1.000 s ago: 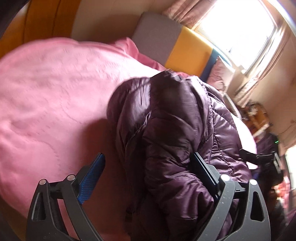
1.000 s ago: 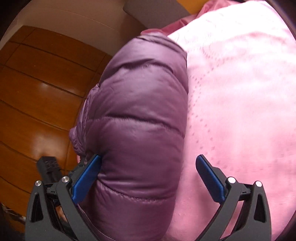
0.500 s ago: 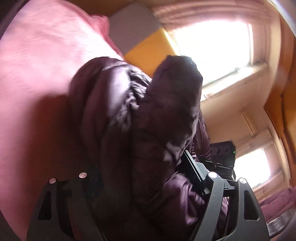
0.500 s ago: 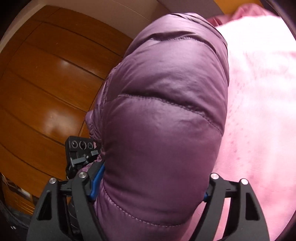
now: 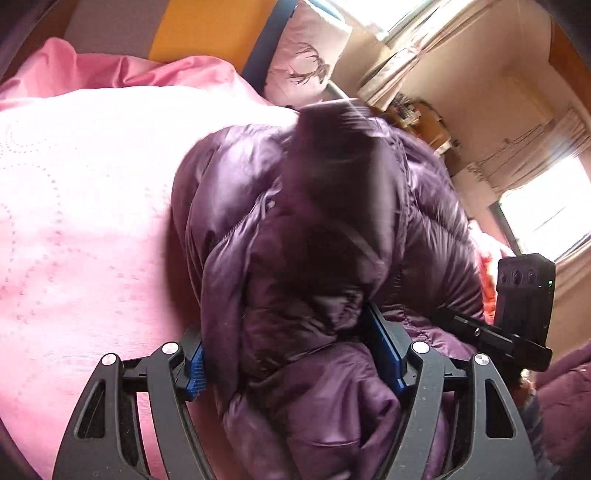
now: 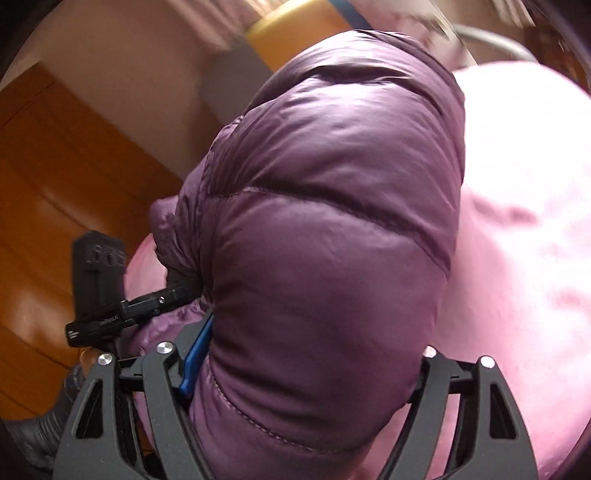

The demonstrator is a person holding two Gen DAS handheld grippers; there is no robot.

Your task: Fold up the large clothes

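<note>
Right, both grippers are on the purple puffer jacket (image 5: 332, 236), which sits bunched on the pink bedspread (image 5: 85, 206).

Left gripper (image 5: 291, 354): jaws closing, a thick fold of jacket between them. Both blue pads (image 5: 386, 350) press into the fabric, so it is clamped on the jacket. Upper part of the jacket is motion-blurred in the left wrist view, detail there unreadable.

Right gripper (image 6: 306, 373): jaws opening, a fat quilted roll of the jacket (image 6: 332, 229) fills the gap. Left-hand blue pad (image 6: 195, 354) lies against the fabric; the other pad is hidden behind the bulge, so I can't tell if the grip is still tight.

Each wrist view catches the opposite gripper's black body at the jacket's far edge, left one at (image 6: 110, 295), right one at (image 5: 517, 314).

Background: orange and grey headboard (image 5: 199, 29), pillow with a deer print (image 5: 306, 55), curtains (image 5: 436, 40) at a bright window. Wooden floor (image 6: 44, 184) beside the bed in the right wrist view.
</note>
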